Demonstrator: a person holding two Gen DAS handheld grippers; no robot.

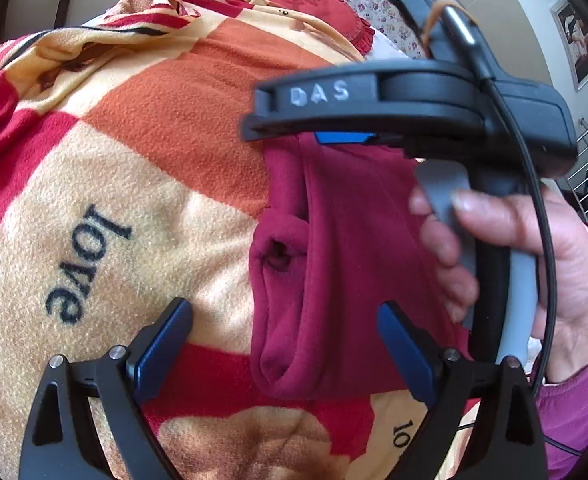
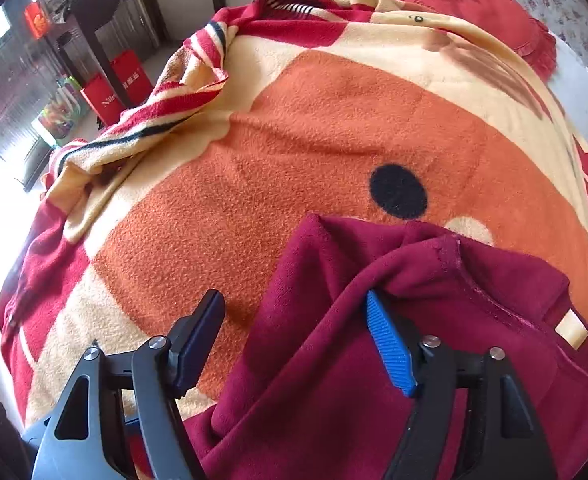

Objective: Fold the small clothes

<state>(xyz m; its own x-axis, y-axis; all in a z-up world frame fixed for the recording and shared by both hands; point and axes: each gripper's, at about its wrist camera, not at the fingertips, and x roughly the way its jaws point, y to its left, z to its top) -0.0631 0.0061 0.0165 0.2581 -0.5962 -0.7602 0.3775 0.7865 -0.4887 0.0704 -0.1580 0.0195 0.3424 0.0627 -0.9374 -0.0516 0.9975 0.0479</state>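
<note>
garment: maroon fleece top, rumpled, lying on blanket, near-right.
L hand-held gripper: fingers spread, hovering over garment's folded edge.
R hand-held gripper: fingers spread, cloth between them, blue pad touching a fold.

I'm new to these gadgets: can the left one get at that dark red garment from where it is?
Probably yes. The left gripper has its jaws wide open, the maroon garment lies just ahead between them on the blanket, and nothing blocks it; the right gripper sits farther along.
</note>
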